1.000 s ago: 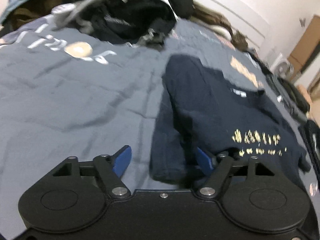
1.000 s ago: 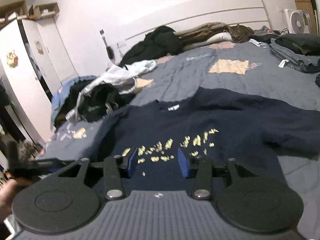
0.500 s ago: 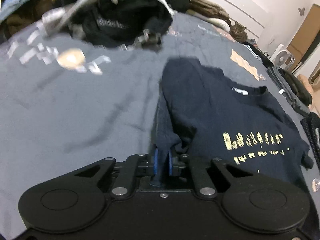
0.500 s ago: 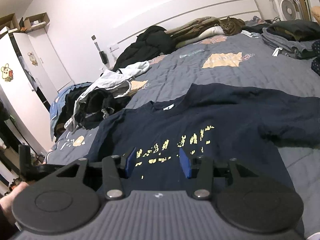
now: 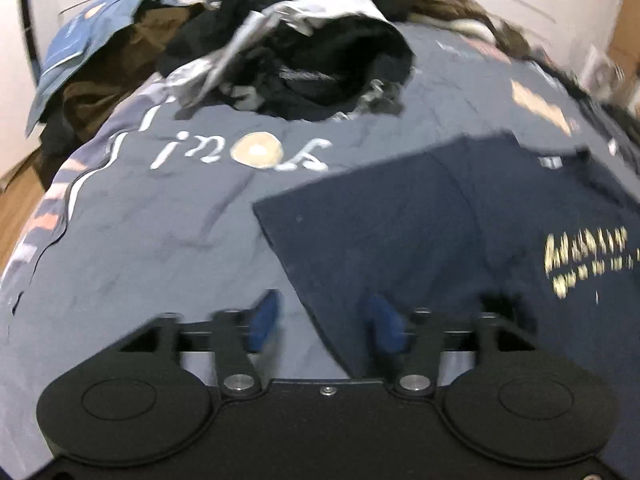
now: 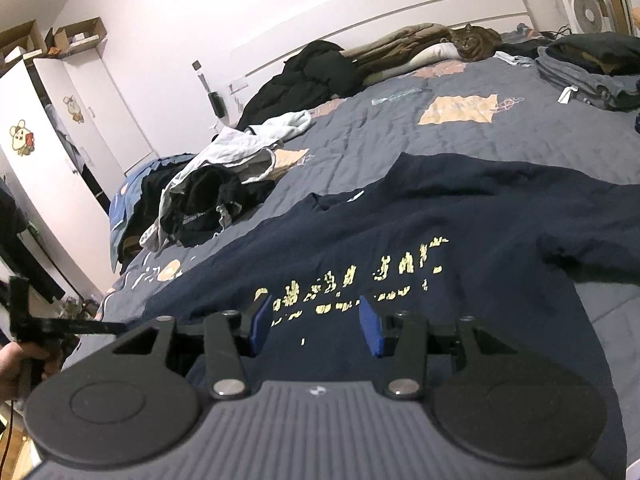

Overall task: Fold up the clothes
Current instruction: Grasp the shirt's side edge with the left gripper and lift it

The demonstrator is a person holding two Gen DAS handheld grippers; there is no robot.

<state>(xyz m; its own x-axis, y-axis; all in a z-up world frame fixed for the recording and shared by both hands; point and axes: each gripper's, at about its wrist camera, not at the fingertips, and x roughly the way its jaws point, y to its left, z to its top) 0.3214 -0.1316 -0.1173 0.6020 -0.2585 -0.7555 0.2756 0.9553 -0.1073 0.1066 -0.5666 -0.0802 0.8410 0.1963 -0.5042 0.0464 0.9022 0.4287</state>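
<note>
The navy T-shirt lies face up on the bed, gold print upward, its long axis running from the hem nearest the tongs to the collar at the far side. The left tongs have just been opening and now stand released; the edge of the near sleeve, spread flat on the quilt, lies between the jaws with neither pad pressing it. The right tongs hang released above the lower chest print, gripping nothing. The left tongs are nearer the left sleeve, so the next fold is judged to start there. The other sleeve trails off right. A heap of unfolded clothes lies well apart beyond the left sleeve; bare quilt between them leaves working room.
</note>
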